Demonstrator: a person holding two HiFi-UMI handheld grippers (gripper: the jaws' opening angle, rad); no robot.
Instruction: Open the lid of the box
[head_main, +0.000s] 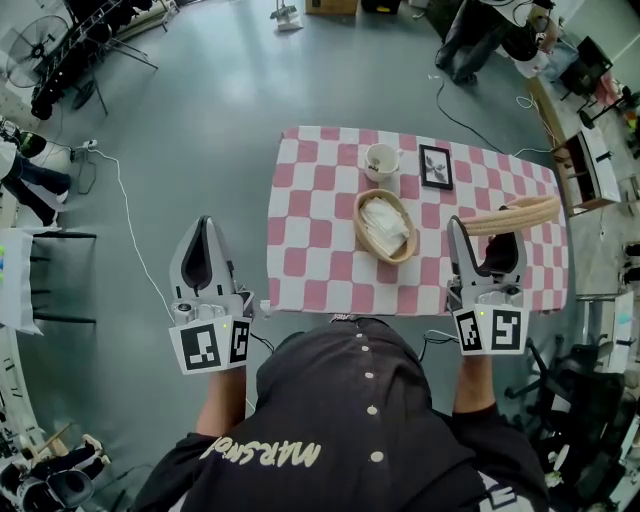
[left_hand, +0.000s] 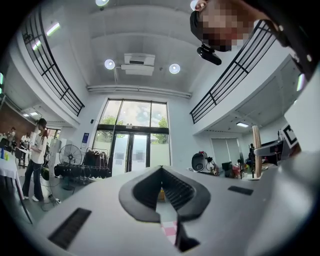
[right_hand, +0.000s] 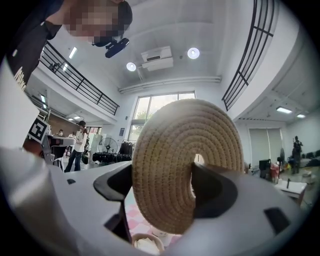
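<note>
The box is an oval woven basket in the middle of the pink checked table. It stands open, with white folded material inside. Its round woven lid is off the basket and hangs on edge over the table's right side. My right gripper is shut on that lid, and the right gripper view shows the coiled disc clamped between the dark pads. My left gripper hovers over the floor left of the table, shut and empty. In the left gripper view the left gripper points across the room.
A white cup and a small framed picture stand behind the basket. A cable runs over the grey floor to the left. Chairs and desks stand at the right, and a fan and racks at the far left.
</note>
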